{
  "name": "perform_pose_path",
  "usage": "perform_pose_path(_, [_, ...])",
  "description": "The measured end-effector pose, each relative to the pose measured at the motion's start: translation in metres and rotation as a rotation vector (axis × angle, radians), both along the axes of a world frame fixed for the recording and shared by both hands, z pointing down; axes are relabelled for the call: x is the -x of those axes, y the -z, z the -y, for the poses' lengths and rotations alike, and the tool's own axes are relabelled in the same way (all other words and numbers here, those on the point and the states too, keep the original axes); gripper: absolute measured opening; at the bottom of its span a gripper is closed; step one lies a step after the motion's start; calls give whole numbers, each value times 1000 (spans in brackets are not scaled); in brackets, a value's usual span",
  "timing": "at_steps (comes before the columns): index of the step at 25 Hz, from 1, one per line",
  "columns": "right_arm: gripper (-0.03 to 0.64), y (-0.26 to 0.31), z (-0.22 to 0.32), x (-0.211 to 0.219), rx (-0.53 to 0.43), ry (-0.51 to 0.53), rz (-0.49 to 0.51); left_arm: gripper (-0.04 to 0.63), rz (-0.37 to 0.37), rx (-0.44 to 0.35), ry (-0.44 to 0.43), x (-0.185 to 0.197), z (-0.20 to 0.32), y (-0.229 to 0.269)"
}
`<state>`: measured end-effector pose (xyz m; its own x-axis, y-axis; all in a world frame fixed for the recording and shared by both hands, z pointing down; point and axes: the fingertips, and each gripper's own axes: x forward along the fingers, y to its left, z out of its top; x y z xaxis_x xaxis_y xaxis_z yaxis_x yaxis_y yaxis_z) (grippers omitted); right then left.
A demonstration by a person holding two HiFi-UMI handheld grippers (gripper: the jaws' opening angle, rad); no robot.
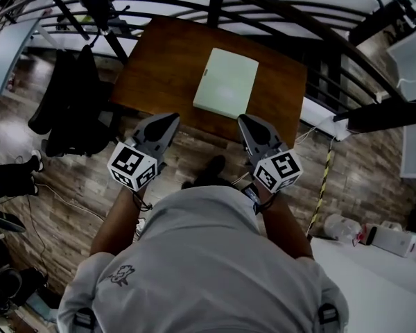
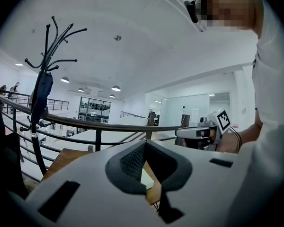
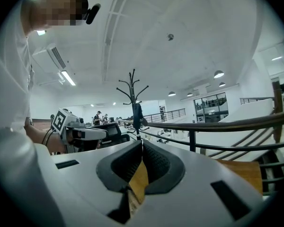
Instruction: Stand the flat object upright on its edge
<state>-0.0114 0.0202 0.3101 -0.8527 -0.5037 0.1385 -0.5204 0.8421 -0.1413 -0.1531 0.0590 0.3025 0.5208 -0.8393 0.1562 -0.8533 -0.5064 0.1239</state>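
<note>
A pale green flat board (image 1: 226, 82) lies flat on the brown wooden table (image 1: 159, 68), toward its right half. My left gripper (image 1: 172, 118) hovers at the table's near edge, left of the board, jaws shut and empty. My right gripper (image 1: 244, 120) hangs at the near edge just below the board's near right corner, also shut with nothing held. In the left gripper view the closed jaws (image 2: 144, 143) point over the table and a sliver of the board (image 2: 146, 174) shows below them. The right gripper view shows its shut jaws (image 3: 141, 145) over the wood.
A curved black railing (image 1: 263, 5) runs behind the table. A black coat stand with dark clothing (image 1: 69, 96) is left of the table. A white table (image 1: 374, 276) with a bottle is at the lower right. Cables lie on the wooden floor.
</note>
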Motion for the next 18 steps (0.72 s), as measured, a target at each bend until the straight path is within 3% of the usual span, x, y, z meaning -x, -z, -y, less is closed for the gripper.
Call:
perform_pose_path(10, [34,-6,95,-23,3,-36,-5,12,12,-3,-42,-23,108,0])
perform_pose_path(18, [35,-4,143,-44,9,-44,-3,12,-7,-22,-121,-75,170,11])
